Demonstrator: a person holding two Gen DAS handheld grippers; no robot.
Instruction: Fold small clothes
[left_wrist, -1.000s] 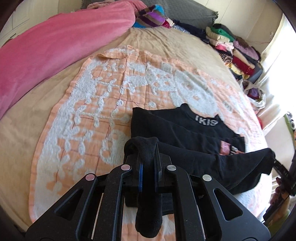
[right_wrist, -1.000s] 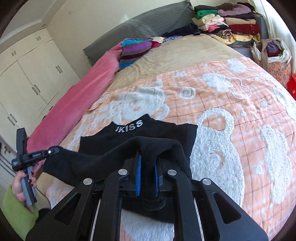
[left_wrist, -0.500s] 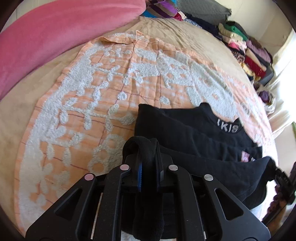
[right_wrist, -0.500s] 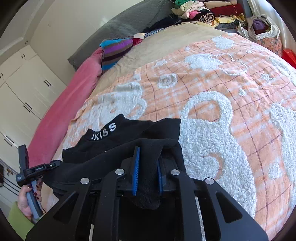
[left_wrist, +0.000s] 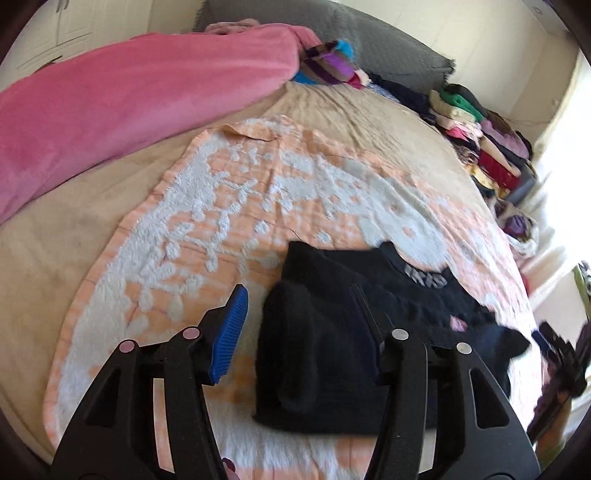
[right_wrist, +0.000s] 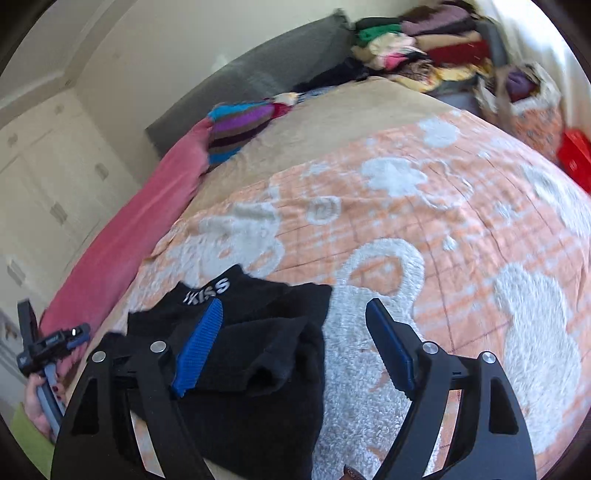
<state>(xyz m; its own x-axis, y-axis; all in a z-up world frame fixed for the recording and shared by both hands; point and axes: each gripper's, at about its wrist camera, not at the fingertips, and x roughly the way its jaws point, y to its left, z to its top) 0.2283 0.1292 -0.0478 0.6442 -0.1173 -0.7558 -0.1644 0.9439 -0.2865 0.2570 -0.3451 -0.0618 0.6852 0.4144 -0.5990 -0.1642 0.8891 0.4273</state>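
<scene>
Change: both grippers have just let go, jaws just been opening, and the black fabric pinched a second ago now lies loose on the bed.
Left gripper (left_wrist: 295, 317): jaws parted about halfway, blue ribbed pad (left_wrist: 227, 334) clear of the cloth; nothing gripped, the garment's near left fold lying between the fingers.
Right gripper (right_wrist: 293, 343): jaws spread wide, nothing pressed between them; the garment's right edge sits under the left finger.
Garment: black knitted top with white lettering at the collar (left_wrist: 369, 325), folded into a flat bundle near the front edge of the bed.
Surface: orange-and-white tufted blanket with raised white figures (left_wrist: 258, 206), spread over a tan bedsheet (left_wrist: 351, 110).
Left side: long pink fleece blanket (left_wrist: 129, 96), with white cupboard doors (right_wrist: 44, 177) beyond.
Far end: grey headboard cushion (right_wrist: 273, 62), striped knit bundle (right_wrist: 236, 129), stacked folded clothes (right_wrist: 424, 51) far right.
</scene>
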